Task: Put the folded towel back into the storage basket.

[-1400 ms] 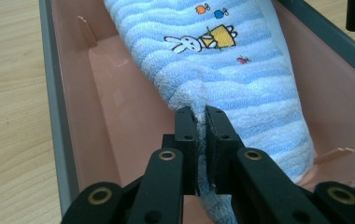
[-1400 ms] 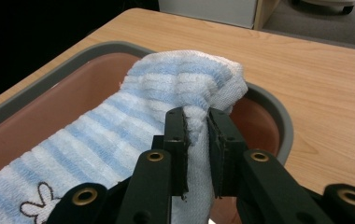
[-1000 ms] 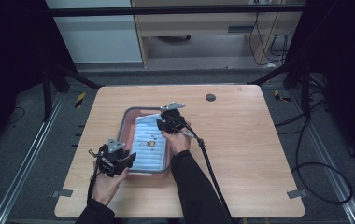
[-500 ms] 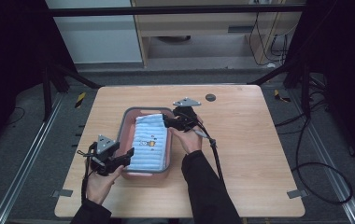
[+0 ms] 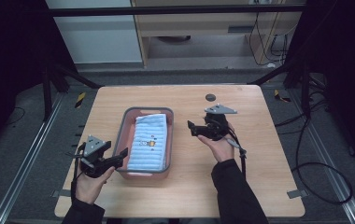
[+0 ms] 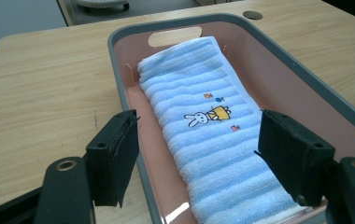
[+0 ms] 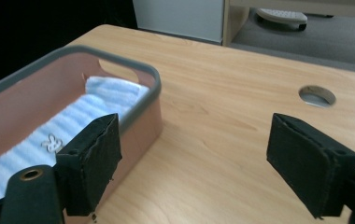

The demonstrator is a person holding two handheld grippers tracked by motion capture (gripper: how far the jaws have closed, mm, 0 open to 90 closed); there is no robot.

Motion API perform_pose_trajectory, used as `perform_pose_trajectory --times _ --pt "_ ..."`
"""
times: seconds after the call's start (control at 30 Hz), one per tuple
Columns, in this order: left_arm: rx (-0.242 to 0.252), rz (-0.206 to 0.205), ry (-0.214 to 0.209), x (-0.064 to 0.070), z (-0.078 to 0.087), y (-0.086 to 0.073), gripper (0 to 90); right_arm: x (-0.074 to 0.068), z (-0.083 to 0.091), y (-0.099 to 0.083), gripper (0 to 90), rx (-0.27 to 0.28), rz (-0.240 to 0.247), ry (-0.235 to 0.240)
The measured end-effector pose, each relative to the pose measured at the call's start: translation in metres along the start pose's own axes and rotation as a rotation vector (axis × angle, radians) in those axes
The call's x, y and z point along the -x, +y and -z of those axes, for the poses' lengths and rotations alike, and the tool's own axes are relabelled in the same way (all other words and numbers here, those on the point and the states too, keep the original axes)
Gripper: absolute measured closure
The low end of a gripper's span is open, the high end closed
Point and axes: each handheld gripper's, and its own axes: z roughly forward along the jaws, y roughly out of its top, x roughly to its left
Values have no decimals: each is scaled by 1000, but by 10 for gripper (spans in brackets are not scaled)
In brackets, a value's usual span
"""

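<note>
A folded light-blue towel (image 5: 149, 142) (image 6: 208, 126) with a small rabbit picture lies lengthwise in a pink basin with a grey rim (image 5: 124, 128) (image 6: 119, 65) (image 7: 133, 70) on the wooden table. My left gripper (image 5: 122, 156) (image 6: 199, 158) hovers at the basin's near left corner, open, with nothing between its jaws. My right gripper (image 5: 192, 128) (image 7: 196, 161) hangs over the bare table just right of the basin, open and empty, pointing toward the basin.
A round cable hole (image 5: 210, 97) (image 7: 317, 95) sits in the table top at the back right. The table's edges (image 5: 278, 126) drop to grey floor with metal rails (image 5: 31, 154) and cables (image 5: 315, 168) on both sides.
My right gripper drew back from over the towel to the table right of the basin. My left gripper shifted left and nearer, off the basin's corner. The towel stays in the basin.
</note>
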Motion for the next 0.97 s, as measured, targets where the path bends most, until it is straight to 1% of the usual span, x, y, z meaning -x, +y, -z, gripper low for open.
perform_pose_trajectory --times 0.07,0.23,0.33,0.43,0.53,0.6,0.7,0.8,0.87,0.97 --pt "1 -6 3 -3 1 -1 279 7 8 -8 168 -9 -3 0" --pt "8 10 13 -14 4 -5 265 25 26 -29 151 -19 -8 -24" --pt "11 8 18 -18 5 -8 259 34 37 -40 144 -20 -22 -30" --pt "5 -20 27 -21 5 -11 241 43 49 -50 142 -12 -29 -38" --pt "-1 -29 38 -24 6 -14 225 51 61 -60 140 -11 -29 -54" --pt "-3 -31 44 -27 5 -16 218 56 67 -67 140 -11 -41 -67" --pt "-13 -31 57 -31 5 -19 207 64 76 -76 138 -12 -56 -78" --pt "-11 -26 71 -36 6 -23 200 72 84 -84 128 -3 -58 -89" --pt "-9 -21 79 -40 5 -25 194 78 90 -89 126 5 -61 -104" --pt "-25 -13 92 -46 4 -29 191 87 96 -97 126 5 -75 -124"
